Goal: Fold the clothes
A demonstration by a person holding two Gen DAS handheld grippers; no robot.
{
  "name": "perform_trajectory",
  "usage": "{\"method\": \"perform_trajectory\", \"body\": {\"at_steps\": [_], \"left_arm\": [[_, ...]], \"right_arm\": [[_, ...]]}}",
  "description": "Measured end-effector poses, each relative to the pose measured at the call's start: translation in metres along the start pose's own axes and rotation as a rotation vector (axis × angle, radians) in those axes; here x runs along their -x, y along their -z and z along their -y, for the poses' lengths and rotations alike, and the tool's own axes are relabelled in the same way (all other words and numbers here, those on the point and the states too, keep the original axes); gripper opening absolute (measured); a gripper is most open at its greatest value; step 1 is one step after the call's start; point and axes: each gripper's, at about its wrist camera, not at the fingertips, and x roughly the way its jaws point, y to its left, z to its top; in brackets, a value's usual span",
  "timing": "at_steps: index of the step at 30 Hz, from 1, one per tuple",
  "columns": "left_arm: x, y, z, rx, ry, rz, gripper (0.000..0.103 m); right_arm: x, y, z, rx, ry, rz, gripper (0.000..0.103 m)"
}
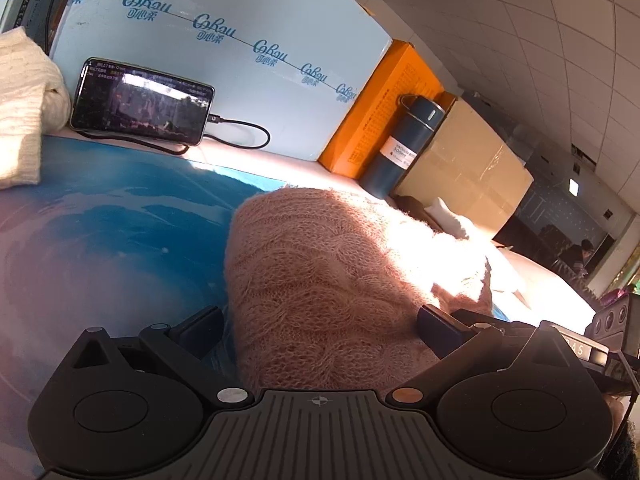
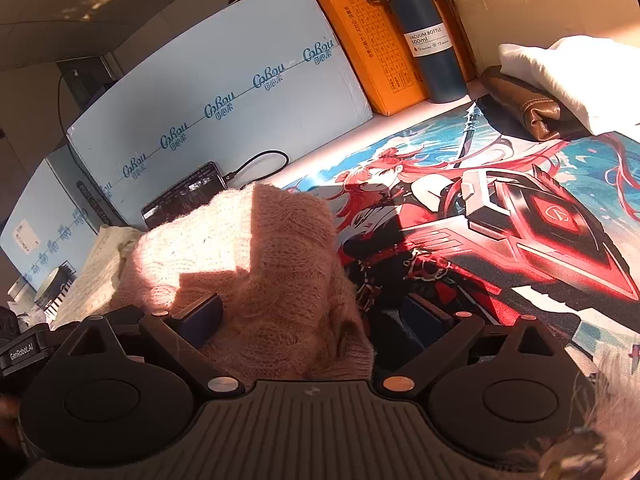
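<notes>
Both my left gripper and right gripper gape wide, gripping nothing, the pink knit sweater bundled at twelve o'clock between each pair of fingers.

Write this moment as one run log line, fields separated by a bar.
step: fold clothes | item: pink sweater, bunched on printed mat | left tongs: open around sweater | right tongs: open, sweater between fingers
</notes>
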Motion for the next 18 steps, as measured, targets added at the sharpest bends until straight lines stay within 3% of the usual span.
{"method": "perform_trajectory", "body": {"at_steps": [6,9,14,18], "left_arm": [[-0.002,0.002,-0.001,0.011,0.041,-0.007,0.103],[-0.001,0.002,-0.004,0.030,0.062,-0.002,0.103],[-0.001,0.005,-0.001,0.031,0.093,0.009,0.103],[-0.002,0.013,0.013,0.036,0.081,0.035,0.097]], "right_arm": [[-0.009,0.005,-0.010,-0.012,-0.138,-0.042,0.094],[-0.008,0.008,-0.010,-0.022,-0.176,-0.045,0.081],[0.001,0.009,0.012,-0.142,-0.243,-0.033,0.052],[0.013,0.011,0.024,-0.176,-0.272,-0.011,0.048]]}}
